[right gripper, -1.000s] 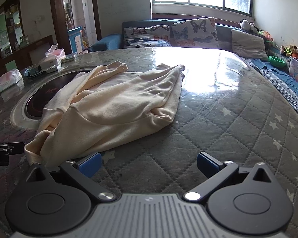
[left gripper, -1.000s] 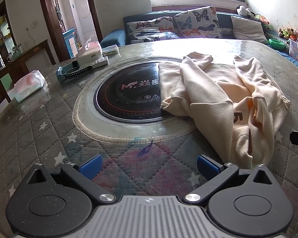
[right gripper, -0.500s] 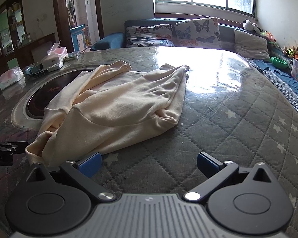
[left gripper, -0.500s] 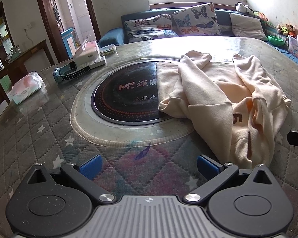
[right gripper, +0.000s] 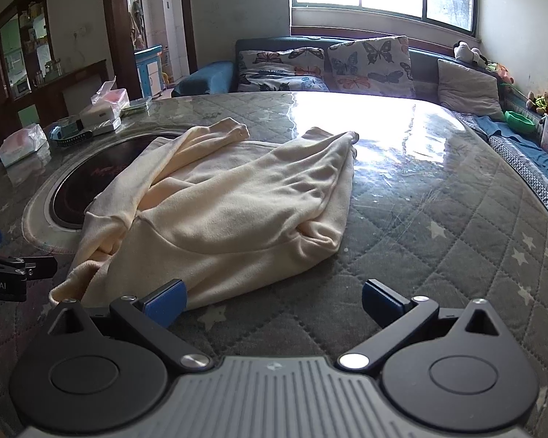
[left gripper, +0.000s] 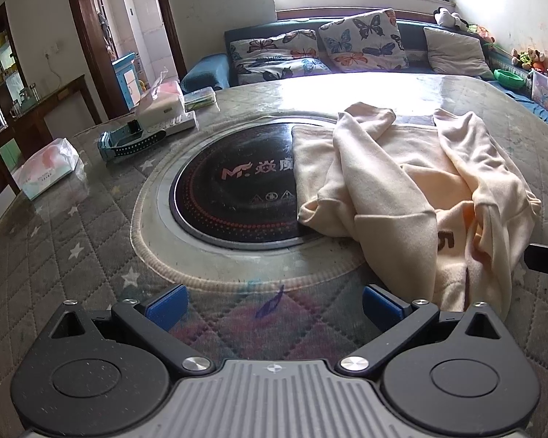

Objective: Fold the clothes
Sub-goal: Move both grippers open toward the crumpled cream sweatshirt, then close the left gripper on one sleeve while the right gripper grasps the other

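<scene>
A cream sweatshirt (left gripper: pixel 402 189) lies crumpled on the round table, its far edge over the black hob; a brown digit shows on one fold. In the right wrist view the sweatshirt (right gripper: pixel 237 204) spreads ahead and to the left. My left gripper (left gripper: pixel 274 304) is open just above the table, left of the garment's near hem, nothing between its blue pads. My right gripper (right gripper: pixel 274 301) is open too, its left pad (right gripper: pixel 166 301) close to the garment's near edge. Each gripper's tip shows at the edge of the other's view.
A black induction hob (left gripper: pixel 233 197) sits sunk in the middle of the quilted table cover (left gripper: pixel 73 241). Tissue packs (left gripper: pixel 47 168), a blue box (left gripper: pixel 128 138) and white boxes (left gripper: pixel 160 109) stand at the far left. A sofa with cushions (left gripper: pixel 361 43) lies beyond the table.
Both grippers have risen and drawn back a little, so the sweatshirt and hob sit slightly farther off. Both stay open; the garment has not moved.
</scene>
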Available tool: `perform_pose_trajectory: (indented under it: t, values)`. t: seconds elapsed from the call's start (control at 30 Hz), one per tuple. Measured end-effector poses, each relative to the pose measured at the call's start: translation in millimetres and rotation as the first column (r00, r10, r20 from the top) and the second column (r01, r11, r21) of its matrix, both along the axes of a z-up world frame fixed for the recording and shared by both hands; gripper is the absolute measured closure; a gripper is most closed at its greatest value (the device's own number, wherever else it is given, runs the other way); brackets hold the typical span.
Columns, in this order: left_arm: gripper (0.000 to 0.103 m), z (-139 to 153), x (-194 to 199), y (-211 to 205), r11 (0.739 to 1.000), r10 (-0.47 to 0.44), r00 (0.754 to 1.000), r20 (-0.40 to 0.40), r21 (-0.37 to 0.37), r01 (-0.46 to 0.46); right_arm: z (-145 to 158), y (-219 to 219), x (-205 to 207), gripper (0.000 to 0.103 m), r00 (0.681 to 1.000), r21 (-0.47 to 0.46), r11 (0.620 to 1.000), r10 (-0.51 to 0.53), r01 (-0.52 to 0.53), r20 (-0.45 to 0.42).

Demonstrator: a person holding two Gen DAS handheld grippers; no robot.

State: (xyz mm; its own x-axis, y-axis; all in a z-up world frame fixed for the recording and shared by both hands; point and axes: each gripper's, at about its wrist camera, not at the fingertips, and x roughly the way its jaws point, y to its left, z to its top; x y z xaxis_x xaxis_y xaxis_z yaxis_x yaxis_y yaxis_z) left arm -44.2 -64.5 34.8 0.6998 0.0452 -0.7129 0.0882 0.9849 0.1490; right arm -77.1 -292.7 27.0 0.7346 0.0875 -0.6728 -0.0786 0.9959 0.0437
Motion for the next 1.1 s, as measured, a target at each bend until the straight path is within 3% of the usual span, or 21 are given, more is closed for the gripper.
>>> perform_pose_trajectory:
  t: [0.33,0.67,0.9,1.1]
  values:
    - [0.000,20.7,17.9,-4.8,1.000,-0.028,0.998,0.064,-0.002,0.029,6.4,3.9,22.5,0.001,1.000,-0.011,1.000,0.014,-0.014,0.011]
    - [0.000,34.3,57.5,-24.1,0.994,-0.086,0.990,0.110,-0.051,0.092,20.4,-2.4,73.5,0.010,1.000,0.004,1.000,0.006,-0.006,0.024]
    - [0.001,35.2,95.3,-37.2,0.990,-0.110,0.987,0.121,-0.080,0.120,23.4,-19.3,118.3,0.025,1.000,0.060,0.998,-0.022,0.021,0.003]
    - [0.015,28.0,133.9,-52.2,0.983,-0.145,0.984,0.099,-0.098,0.155,18.4,-15.5,153.5,0.038,1.000,0.073,0.997,0.008,-0.006,-0.024]
